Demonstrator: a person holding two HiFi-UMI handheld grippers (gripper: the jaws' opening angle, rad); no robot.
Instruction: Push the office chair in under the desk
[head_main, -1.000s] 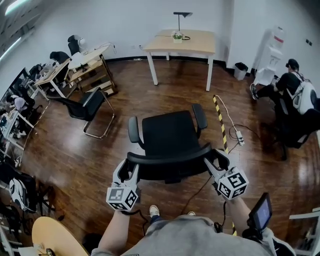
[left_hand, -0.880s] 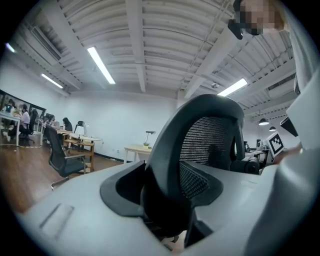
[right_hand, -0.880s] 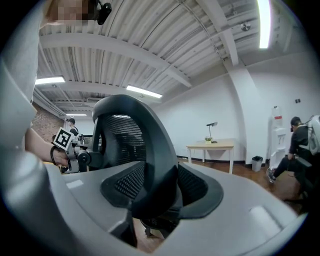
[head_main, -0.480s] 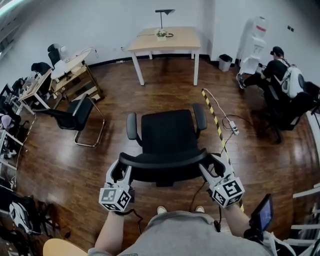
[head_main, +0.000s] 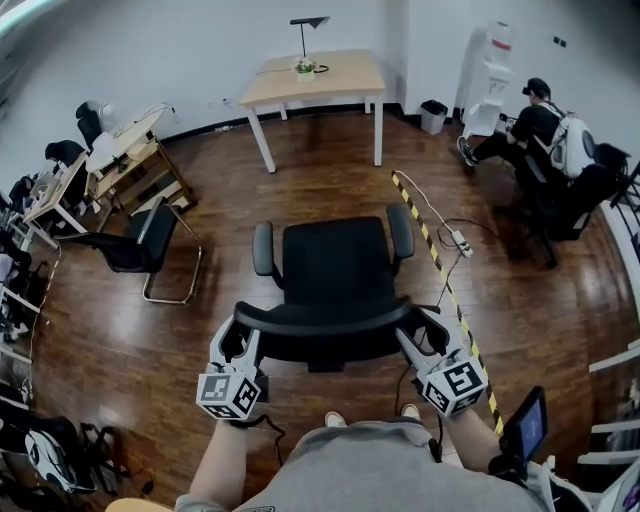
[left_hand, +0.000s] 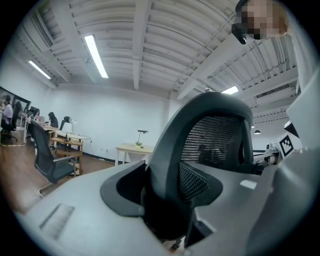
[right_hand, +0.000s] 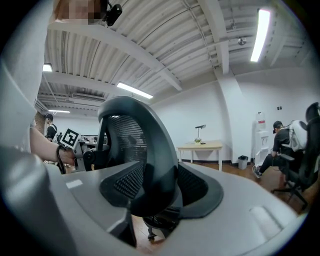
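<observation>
Left gripper and right gripper each clench the top rim of the chair back, one at either end. The chair stands mid-floor, well apart from the desk by the far wall, so most of the push is judged outstanding. The floor between them lies open. Striped tape runs just right of the chair, and a side chair sits to the left.

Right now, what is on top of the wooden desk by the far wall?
A black desk lamp and a small potted plant stand on the desk. The rest of its top looks bare; nothing covers it, though tiny things are too small to tell.
</observation>
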